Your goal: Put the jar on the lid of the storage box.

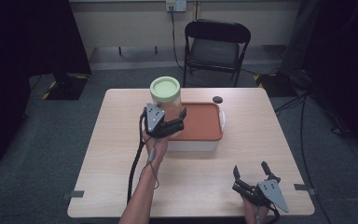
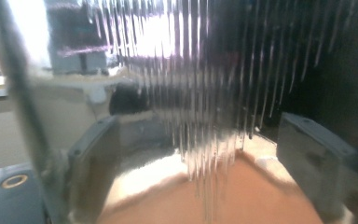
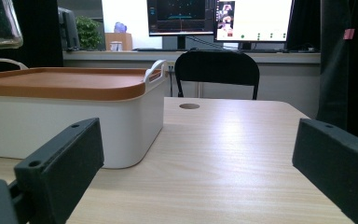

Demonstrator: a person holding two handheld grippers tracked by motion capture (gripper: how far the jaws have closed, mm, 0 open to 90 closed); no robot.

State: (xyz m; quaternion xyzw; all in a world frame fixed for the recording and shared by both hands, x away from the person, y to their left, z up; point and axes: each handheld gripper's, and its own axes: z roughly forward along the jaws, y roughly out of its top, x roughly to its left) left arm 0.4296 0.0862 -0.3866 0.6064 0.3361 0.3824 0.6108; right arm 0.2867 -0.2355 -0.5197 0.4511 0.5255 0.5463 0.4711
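Box sits mid-surface, lid on it; jar is at the box's left-rear corner, over the lid edge, w/ the left tool round its lower part, jaws either side. Right tool is at the front-right of the surface, well apart from box, nothing btwn its jaws; box lies ahead-left of it in the right gripper view. Small hole in surface just behind box's right-rear corner; chair behind the surface, on the floor.
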